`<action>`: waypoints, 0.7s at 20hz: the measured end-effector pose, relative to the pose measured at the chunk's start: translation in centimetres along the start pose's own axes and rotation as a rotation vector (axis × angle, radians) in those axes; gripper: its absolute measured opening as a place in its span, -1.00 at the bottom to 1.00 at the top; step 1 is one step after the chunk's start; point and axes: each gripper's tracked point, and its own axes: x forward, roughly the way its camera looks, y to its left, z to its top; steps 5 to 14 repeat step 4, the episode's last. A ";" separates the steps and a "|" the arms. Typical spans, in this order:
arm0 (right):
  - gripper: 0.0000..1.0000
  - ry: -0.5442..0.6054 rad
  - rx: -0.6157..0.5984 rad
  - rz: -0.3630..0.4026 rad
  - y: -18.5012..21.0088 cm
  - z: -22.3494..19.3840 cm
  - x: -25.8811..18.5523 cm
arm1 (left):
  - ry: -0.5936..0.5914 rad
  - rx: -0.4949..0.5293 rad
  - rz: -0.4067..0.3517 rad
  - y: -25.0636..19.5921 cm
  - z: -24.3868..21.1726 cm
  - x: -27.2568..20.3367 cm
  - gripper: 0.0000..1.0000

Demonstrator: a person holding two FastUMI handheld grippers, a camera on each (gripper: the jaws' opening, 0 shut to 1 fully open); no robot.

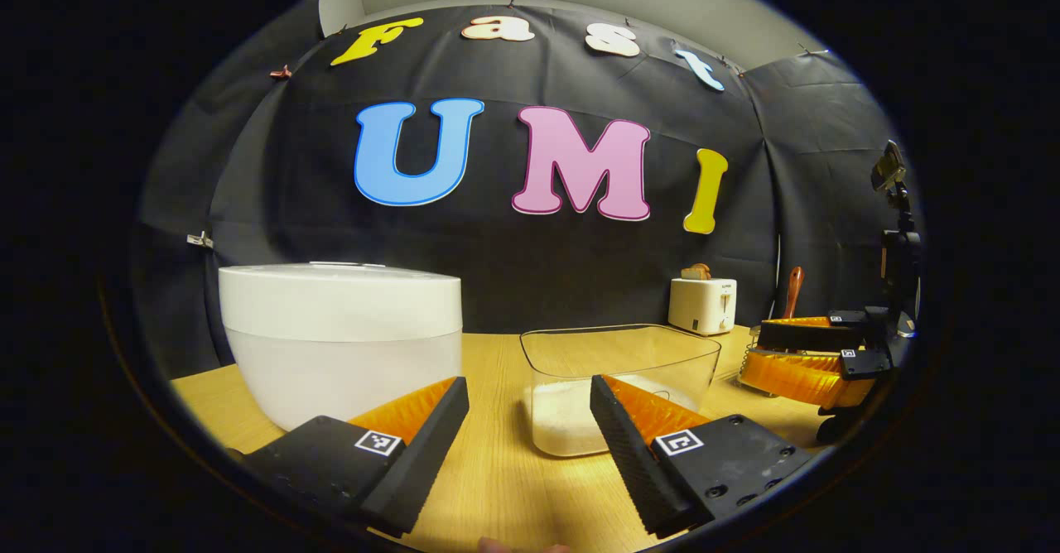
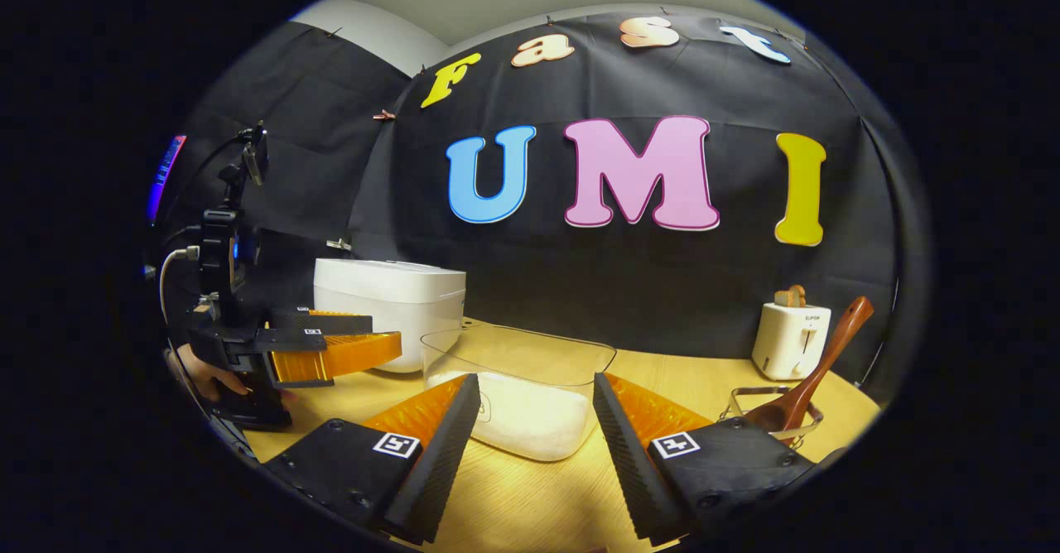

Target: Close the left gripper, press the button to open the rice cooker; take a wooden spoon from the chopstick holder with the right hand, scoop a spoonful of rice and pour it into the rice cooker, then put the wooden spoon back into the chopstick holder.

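The white rice cooker (image 1: 339, 329) stands lid down at the table's left, just beyond my left gripper (image 1: 530, 429), which is open and holds nothing. A clear tub (image 1: 621, 371) with white rice (image 1: 571, 429) in its bottom sits ahead of both grippers. In the right gripper view my right gripper (image 2: 534, 429) is open and empty before the tub (image 2: 517, 371). The wooden spoon (image 2: 811, 371) leans in a wire chopstick holder (image 2: 737, 400) to its right. The rice cooker (image 2: 389, 305) shows behind the left gripper (image 2: 385, 331).
A small white toaster (image 2: 791, 338) stands at the back right against the cloth wall. A hand (image 2: 203, 379) holds the left gripper at the table's left edge. In the left gripper view the right gripper (image 1: 749, 358) hovers at the right, with the spoon handle (image 1: 793, 292) behind it.
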 end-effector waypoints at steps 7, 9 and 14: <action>0.72 0.022 -0.024 -0.004 -0.1 -1.2 0.4 | 0.029 0.002 -0.004 0.0 -1.2 0.2 0.91; 0.72 0.022 -0.024 -0.004 -0.1 -1.2 0.4 | 0.029 0.002 -0.004 0.0 -1.2 0.2 0.91; 0.72 0.022 -0.024 -0.004 -0.1 -1.2 0.4 | 0.029 0.002 -0.004 0.0 -1.2 0.2 0.91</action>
